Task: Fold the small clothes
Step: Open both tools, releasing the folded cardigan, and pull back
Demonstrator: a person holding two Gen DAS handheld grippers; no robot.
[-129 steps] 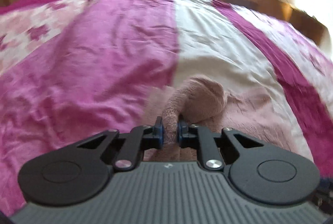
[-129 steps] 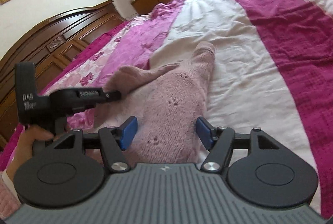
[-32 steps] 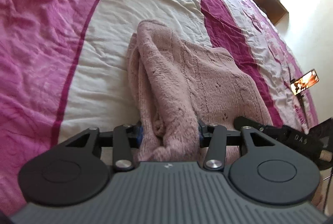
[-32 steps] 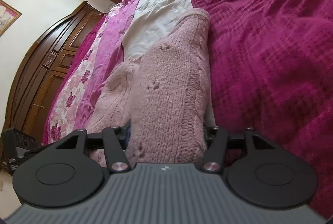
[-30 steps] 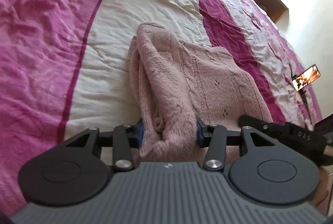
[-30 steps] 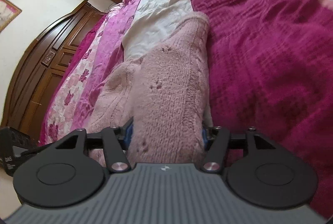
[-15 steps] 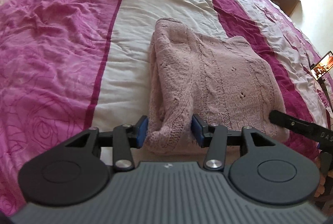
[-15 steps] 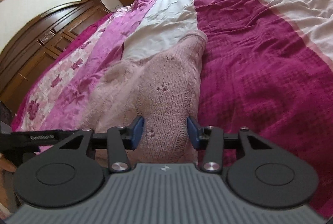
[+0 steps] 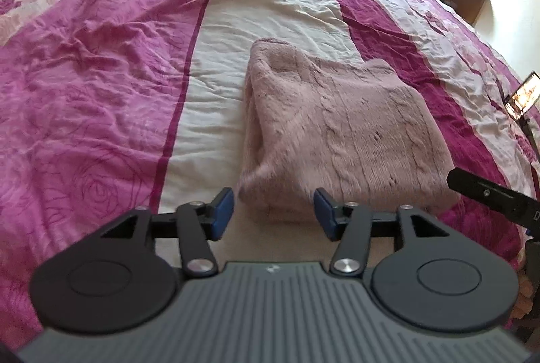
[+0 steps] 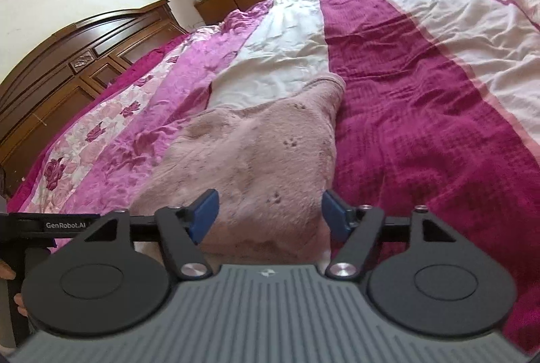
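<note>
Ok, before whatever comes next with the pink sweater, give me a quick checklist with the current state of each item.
1. Left hand-held gripper open, holding nothing: ok.
2. Right hand-held gripper open, holding nothing: ok.
3. Pink sweater lies folded in a compact block on the bedspread: ok.
4. Sweater clear of both sets of fingers: left ok; right cannot tell, the fabric sits close between the pads.
5. No loose sleeve sticking out: ok on the sides shown; the underside is hidden.
6. Fold edges square: not ok, the left edge bulges.
</note>
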